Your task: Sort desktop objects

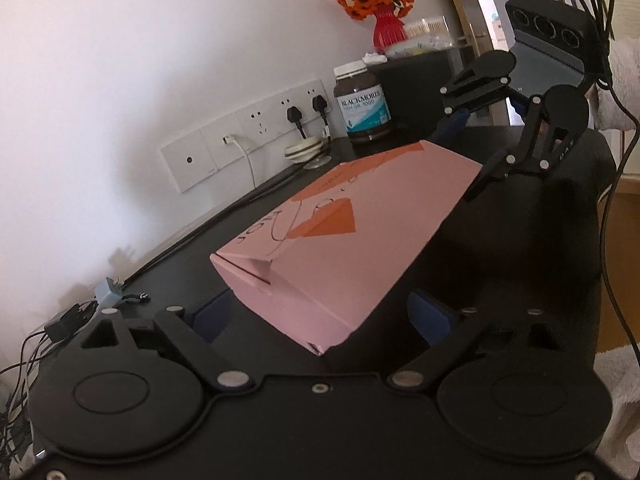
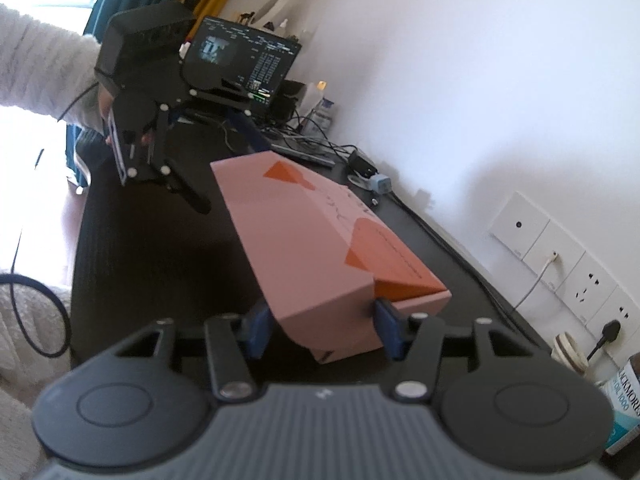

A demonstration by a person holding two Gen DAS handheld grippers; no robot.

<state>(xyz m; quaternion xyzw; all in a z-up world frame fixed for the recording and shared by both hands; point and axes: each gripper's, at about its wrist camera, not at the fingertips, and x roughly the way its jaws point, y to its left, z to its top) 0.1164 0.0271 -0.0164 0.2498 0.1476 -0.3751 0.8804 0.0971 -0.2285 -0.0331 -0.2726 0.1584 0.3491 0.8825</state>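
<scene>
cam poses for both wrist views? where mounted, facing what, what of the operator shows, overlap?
Left wrist: sits on the left gripper, looks along the pink box toward the supplement bottle and flower vase; the right gripper and a fuzzy sleeve show.
Right wrist: sits on the right gripper, looks the opposite way along the box toward the laptop; the left gripper and a sleeve show.
Shared: box, dark desk, wall sockets, bottle.
</scene>
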